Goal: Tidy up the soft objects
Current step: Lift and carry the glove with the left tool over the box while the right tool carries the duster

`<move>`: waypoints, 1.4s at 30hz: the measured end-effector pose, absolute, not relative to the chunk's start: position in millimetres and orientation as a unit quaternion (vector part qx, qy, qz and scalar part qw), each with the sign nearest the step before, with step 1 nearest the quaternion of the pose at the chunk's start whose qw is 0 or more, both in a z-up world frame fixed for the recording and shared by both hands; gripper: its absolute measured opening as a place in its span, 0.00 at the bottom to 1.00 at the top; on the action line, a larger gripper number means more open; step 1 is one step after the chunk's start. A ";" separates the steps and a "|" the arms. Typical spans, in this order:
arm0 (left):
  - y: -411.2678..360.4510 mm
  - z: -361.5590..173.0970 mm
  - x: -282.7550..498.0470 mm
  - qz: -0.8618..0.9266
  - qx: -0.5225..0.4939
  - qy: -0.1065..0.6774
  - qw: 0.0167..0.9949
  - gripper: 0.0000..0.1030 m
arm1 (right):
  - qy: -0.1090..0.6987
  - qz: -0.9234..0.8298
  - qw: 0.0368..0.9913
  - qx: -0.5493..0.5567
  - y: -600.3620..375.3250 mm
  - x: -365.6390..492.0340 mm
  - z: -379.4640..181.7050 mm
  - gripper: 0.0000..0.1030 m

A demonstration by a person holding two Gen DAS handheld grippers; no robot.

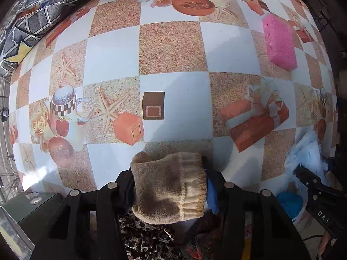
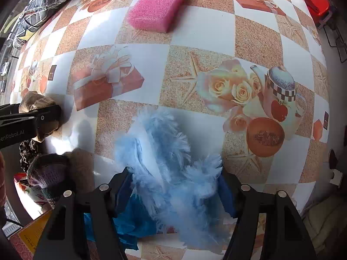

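A beige knitted sock [image 1: 167,186] with a ribbed cuff sits between the fingers of my left gripper [image 1: 169,179], which is shut on it just above the checked tablecloth [image 1: 169,49]. My right gripper [image 2: 175,182] is shut on a fluffy light-blue cloth [image 2: 160,147] that spreads over the table near its front edge. The right wrist view shows the left gripper [image 2: 43,117] at the far left with the sock [image 2: 36,101] in it. A pink sponge [image 2: 156,6] lies farther back on the table, apart from both grippers.
A dark patterned cushion [image 1: 32,10] lies at the table's far left corner. Knitted items [image 2: 49,173] and a leopard-print fabric [image 1: 147,238] are piled at the near edge. A darker blue cloth [image 2: 130,223] lies under the fluffy one. A red chair [image 2: 316,0] stands beyond the table.
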State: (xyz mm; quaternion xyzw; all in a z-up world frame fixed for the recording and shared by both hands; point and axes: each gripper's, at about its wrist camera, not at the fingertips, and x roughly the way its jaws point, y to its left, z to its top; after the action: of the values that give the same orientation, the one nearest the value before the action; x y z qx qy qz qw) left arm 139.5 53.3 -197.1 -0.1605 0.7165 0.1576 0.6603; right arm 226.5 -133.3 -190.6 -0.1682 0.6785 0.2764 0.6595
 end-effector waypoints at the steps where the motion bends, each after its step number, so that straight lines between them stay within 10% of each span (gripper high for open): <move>1: 50.6 -195.8 140.1 0.152 -0.160 0.717 0.662 0.34 | 0.685 0.282 0.655 -0.151 -135.5 227.5 -189.2 0.34; 42: -164.1 -8.3 123.0 -0.086 0.006 0.588 0.804 0.34 | 0.650 0.132 0.748 0.031 -291.1 139.0 -76.9 0.30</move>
State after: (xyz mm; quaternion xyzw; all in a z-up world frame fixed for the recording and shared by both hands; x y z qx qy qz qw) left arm 123.0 -164.1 -8.3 0.0057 0.5884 -0.0861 0.8040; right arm 139.0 -291.1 -76.9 0.0308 0.6495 0.1324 0.7481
